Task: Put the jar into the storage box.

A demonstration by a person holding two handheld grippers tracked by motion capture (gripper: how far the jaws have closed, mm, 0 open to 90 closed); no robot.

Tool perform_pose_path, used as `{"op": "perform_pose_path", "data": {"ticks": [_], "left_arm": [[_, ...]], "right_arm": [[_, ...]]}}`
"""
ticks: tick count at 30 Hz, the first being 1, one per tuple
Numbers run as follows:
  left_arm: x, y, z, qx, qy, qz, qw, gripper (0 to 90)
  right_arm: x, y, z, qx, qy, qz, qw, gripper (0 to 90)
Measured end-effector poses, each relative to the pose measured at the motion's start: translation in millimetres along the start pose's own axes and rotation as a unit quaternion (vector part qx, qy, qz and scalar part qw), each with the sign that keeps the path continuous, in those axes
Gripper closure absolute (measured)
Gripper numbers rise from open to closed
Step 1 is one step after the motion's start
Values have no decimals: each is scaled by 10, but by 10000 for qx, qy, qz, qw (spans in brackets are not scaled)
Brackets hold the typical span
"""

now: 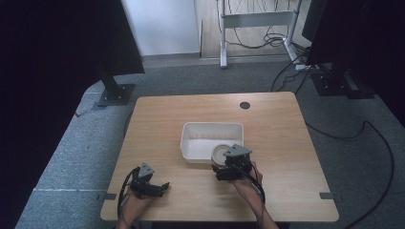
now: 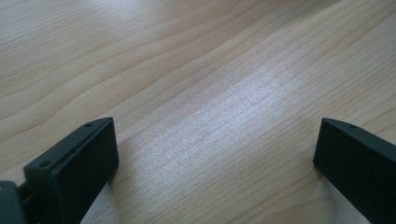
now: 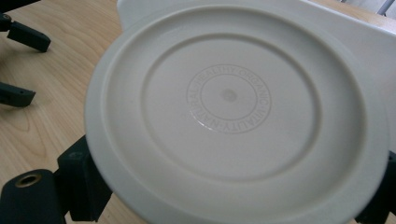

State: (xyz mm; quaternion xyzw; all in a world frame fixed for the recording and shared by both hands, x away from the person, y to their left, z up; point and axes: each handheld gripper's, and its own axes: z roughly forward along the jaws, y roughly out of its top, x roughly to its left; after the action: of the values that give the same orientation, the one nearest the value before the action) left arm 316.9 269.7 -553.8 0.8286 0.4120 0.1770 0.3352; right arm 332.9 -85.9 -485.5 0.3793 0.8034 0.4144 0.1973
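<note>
at the near right corner of the white tray (image 1: 191,143), the right tool (image 1: 232,164) grips a round white lid (image 3: 233,107) by its rim, and setting it down flat inside looks next. on the pale wood table (image 1: 157,119), amid grey carpet, the left tool (image 1: 153,186) rests released and empty.

Right tool (image 1: 228,164) at the near right corner of the tub (image 1: 191,143), gripping a round lid (image 1: 220,153) between its jaws, the lid over that corner of the tub and just ahead of the tool; in the right gripper view, lid (image 3: 233,116) directly ahead, tub (image 3: 364,42) behind it, left tool (image 3: 18,65) off to the left on the counter (image 3: 51,93). Left tool (image 1: 152,185) well apart to the left of the right tool, low over the counter (image 1: 200,112) near its front edge, bare counter (image 2: 210,93) between and ahead of its spread jaws. Tub ahead and to the right of the left tool, about mid-counter.
</note>
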Motion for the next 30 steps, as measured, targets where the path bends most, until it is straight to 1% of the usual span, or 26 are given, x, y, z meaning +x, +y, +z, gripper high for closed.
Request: {"op": "perform_pose_path", "data": {"ticks": [12, 30], "left_arm": [[0, 0, 1, -5, -2, 3, 10000, 0], [2, 0, 1, -5, -6, 12, 10000, 0]], "right_arm": [[-7, 105, 135, -2, -86, -6, 10000, 92], [-23, 242, 304, 15, -131, -6, 9999, 92]]}}
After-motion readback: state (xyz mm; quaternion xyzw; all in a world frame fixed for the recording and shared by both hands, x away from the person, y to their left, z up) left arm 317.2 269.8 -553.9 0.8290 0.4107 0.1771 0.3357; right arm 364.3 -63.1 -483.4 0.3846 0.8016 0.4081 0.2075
